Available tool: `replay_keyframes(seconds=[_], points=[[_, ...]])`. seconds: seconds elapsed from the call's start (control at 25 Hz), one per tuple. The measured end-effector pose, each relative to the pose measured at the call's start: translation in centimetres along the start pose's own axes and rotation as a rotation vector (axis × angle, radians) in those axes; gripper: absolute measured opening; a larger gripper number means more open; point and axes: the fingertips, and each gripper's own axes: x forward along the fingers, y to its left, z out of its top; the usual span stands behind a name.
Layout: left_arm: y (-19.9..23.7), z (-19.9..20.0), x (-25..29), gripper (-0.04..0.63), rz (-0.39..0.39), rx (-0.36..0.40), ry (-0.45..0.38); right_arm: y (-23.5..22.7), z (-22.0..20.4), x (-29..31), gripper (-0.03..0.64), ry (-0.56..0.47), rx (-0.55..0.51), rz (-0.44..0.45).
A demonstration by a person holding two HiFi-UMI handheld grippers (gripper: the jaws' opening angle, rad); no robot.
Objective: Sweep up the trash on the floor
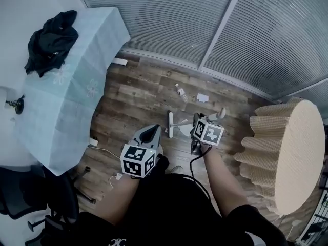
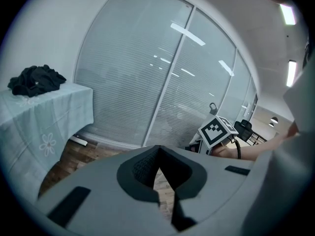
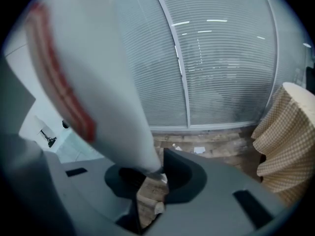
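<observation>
The trash, a flat white paper scrap (image 1: 202, 97) and a smaller crumpled white bit (image 1: 180, 90), is found lying on the brown wood-plank floor (image 1: 138, 94). It sits a little ahead of the person's feet, near the foot of the blind-covered glass wall (image 1: 169, 19). Nothing looks gathered yet.

A thick white handle with a red band (image 3: 108, 82), taken to be the broom's, is clamped in the right gripper (image 3: 152, 173), with the jaws pressed onto it. The left gripper (image 2: 158, 154) is carried empty, its jaws closed tip to tip on nothing, just beside the right one. A white upright piece (image 1: 170, 124) is spotted on the floor just in front of the grippers. Whether it's the broom head or a dustpan can't be told.

For the sweep itself, fwiw: the head should probably be set down beyond the scraps, on the wall side, and drawn back in short light strokes. Paper that thin is easily flicked away or skated over. The two bits are best herded into one pile first.

The round table draped in beige pleated cloth (image 1: 292, 152) on the right should be kept clear of the handle's swing. Same goes for the table under the pale blue cloth (image 1: 77, 76) on the left.
</observation>
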Motion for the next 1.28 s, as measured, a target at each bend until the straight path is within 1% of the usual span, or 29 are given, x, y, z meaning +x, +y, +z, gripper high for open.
replay_keyframes(seconds=[0.2, 0.36, 0.56, 0.72, 0.8, 0.92, 1.0, 1.16, 1.28], points=[[2.6, -0.1, -0.7, -0.005, 0.027, -0.042, -0.001, 2.8, -1.2, 2.3, 0.087, 0.037, -0.022, 0.030], [4.2, -0.6, -1.3, -0.005, 0.039, -0.063, 0.011, 3.6, -2.5, 4.0, 0.087, 0.063, -0.056, 0.020], [5.8, -0.4, -1.1, -0.005, 0.032, -0.078, 0.013, 2.2, -3.7, 4.6, 0.087, 0.082, -0.101, -0.042], [6.4, -0.2, -0.3, -0.005, 0.004, -0.083, 0.024, 0.2, -3.9, 3.9, 0.086, 0.058, -0.130, -0.109], [6.3, 0.0, 0.3, -0.005, -0.017, -0.079, 0.030, -1.4, -3.9, 3.5, 0.086, 0.045, -0.114, -0.149], [6.0, 0.4, 1.3, -0.005, -0.053, -0.063, 0.040, -4.4, -3.5, 2.5, 0.086, 0.026, -0.064, -0.218], [5.9, 0.7, 1.9, -0.005, -0.076, -0.053, 0.045, -6.0, -3.3, 1.7, 0.086, 0.011, -0.033, -0.249], [5.7, 1.1, 2.7, -0.005, -0.115, -0.038, 0.055, -8.7, -2.9, 0.1, 0.086, -0.015, 0.025, -0.321], [5.5, 1.7, 3.2, -0.005, -0.142, -0.034, 0.057, -9.9, -2.1, -0.8, 0.086, -0.042, 0.066, -0.355]])
